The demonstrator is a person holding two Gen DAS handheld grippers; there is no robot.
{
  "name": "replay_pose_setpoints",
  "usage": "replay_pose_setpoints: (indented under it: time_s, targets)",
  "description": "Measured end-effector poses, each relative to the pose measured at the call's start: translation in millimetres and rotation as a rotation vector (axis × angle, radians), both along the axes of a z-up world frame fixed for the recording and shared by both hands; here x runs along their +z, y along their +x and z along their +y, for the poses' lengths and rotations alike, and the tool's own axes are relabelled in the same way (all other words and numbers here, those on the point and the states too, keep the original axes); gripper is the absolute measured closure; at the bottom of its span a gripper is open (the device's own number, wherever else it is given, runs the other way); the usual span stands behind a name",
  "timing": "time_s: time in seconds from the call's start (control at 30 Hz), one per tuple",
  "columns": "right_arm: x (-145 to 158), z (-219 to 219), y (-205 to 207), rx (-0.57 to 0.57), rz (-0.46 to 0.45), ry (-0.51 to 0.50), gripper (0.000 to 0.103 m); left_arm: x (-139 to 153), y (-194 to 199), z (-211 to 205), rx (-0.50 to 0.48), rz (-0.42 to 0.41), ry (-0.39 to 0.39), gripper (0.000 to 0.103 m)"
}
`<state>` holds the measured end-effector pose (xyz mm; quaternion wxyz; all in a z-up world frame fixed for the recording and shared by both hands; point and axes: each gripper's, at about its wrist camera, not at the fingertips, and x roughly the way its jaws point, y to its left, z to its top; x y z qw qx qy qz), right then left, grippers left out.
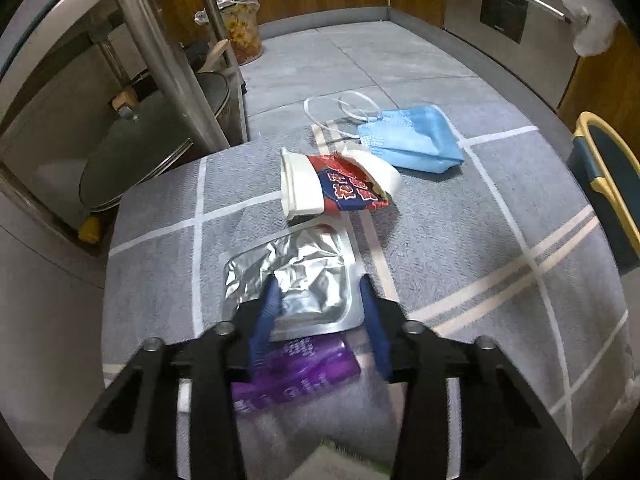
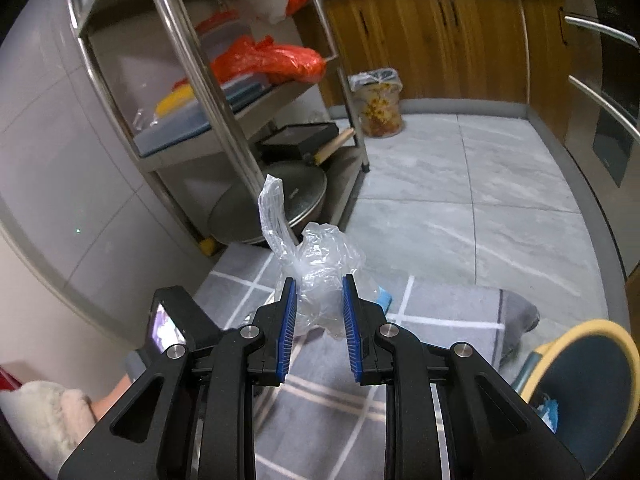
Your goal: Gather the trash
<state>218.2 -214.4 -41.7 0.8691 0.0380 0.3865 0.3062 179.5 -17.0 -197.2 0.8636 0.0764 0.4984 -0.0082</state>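
In the left wrist view my left gripper point(image 1: 318, 284) is open, its blue fingers straddling a crumpled silver foil pouch point(image 1: 292, 276) on the grey rug point(image 1: 500, 240). A purple wrapper point(image 1: 296, 372) lies under the fingers. Farther on lie a crushed red-and-white paper cup point(image 1: 332, 184) and a blue face mask point(image 1: 412, 140). In the right wrist view my right gripper point(image 2: 319, 286) is shut on a clear crumpled plastic bag point(image 2: 316, 264), held above the rug point(image 2: 320, 400). A blue bin with a yellow rim point(image 2: 592, 392) sits at lower right; it also shows at the right edge of the left wrist view point(image 1: 608, 184).
A steel shelf rack point(image 2: 224, 112) with pans and red bags stands left of the rug. A lined floral waste bin point(image 2: 378, 102) stands by the wooden cabinets point(image 2: 440, 40). An oven front point(image 2: 608, 120) is on the right. Grey tiled floor point(image 2: 460, 200) lies beyond the rug.
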Motion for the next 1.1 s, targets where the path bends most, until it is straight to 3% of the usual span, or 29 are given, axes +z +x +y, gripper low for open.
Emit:
replay_pose_setpoints:
  time_s: [0.1, 0.37, 0.73, 1.1]
  targets:
    - [3, -9, -5, -0.025, 0.008, 0.031, 0.079, 13, -7, 4, -0.004, -0.023, -0.010, 0.084]
    - [15, -17, -4, -0.058, 0.000, 0.096, 0.079, 56, -25, 24, 0.020, -0.091, -0.067, 0.098]
    - [23, -28, -3, -0.105, -0.001, 0.090, 0.080, 120, -39, 35, 0.036, -0.247, -0.226, 0.102]
    - [23, -96, -9, -0.257, 0.019, 0.066, 0.080, 145, -26, -45, -0.148, -0.299, -0.300, 0.102]
